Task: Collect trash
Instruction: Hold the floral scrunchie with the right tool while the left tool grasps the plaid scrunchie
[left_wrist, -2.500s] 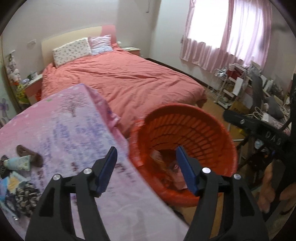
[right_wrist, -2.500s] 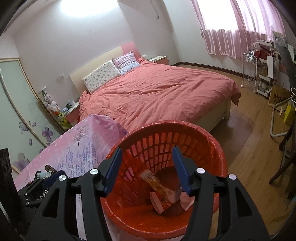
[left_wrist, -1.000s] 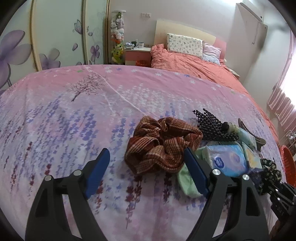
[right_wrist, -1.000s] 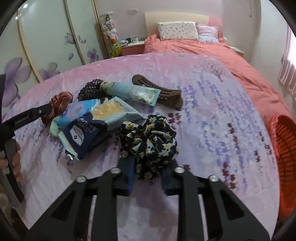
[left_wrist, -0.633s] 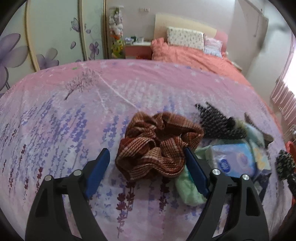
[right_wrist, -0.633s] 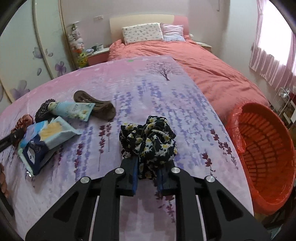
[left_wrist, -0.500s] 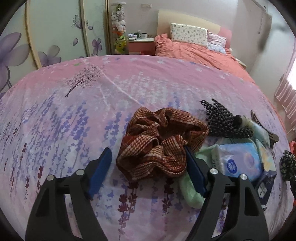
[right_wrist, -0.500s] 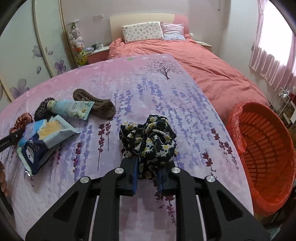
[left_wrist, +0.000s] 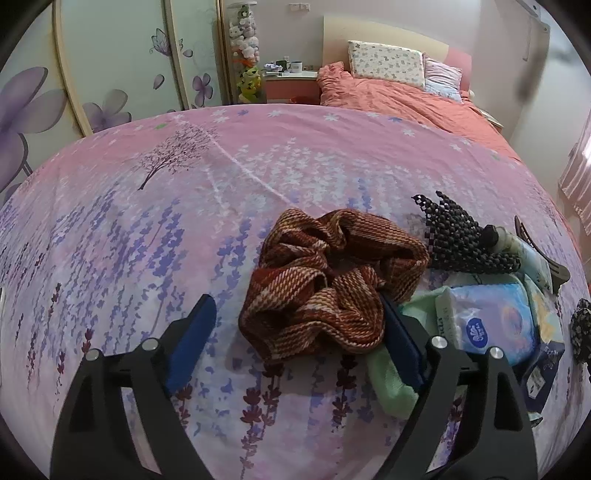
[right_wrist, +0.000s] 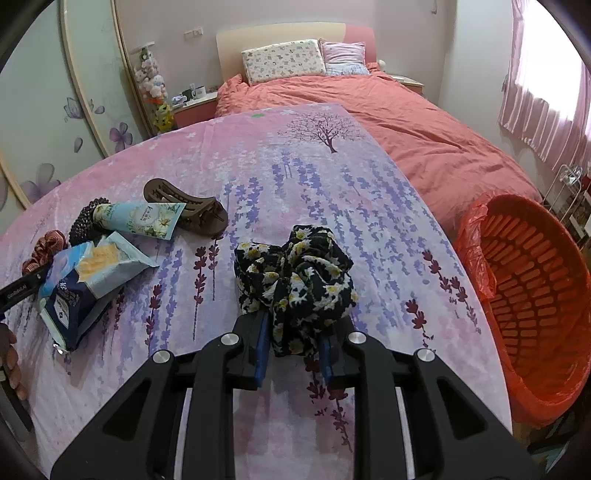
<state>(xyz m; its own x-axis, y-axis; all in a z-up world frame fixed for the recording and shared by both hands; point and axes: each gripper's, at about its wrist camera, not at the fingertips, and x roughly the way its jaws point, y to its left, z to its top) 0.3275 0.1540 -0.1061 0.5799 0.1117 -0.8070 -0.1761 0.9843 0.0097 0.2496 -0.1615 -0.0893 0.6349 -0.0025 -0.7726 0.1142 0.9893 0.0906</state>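
A brown plaid scrunchie (left_wrist: 332, 280) lies on the pink flowered cloth. My left gripper (left_wrist: 295, 301) straddles it with its jaws opening. The right finger (left_wrist: 399, 343) touches the scrunchie's edge and the left one stands clear of it. My right gripper (right_wrist: 293, 328) holds a black floral scrunchie (right_wrist: 295, 273) by its lower folds; its jaws are opening slightly, and the pads still pinch the fabric. An orange basket (right_wrist: 535, 288) lined with a red bag stands beside the table at the right.
Right of the brown scrunchie lies a pile: a blue tissue pack (left_wrist: 487, 321), a green packet (left_wrist: 391, 380), a black beaded piece (left_wrist: 461, 236), a flowered tube (right_wrist: 140, 218) and a brown hair claw (right_wrist: 195, 210). A bed (right_wrist: 406, 122) stands behind the table.
My right gripper swung right with the floral scrunchie, bringing the orange basket into view, and its jaws widened a little. My left gripper closed in on the brown scrunchie, and its jaws narrowed, then widened.
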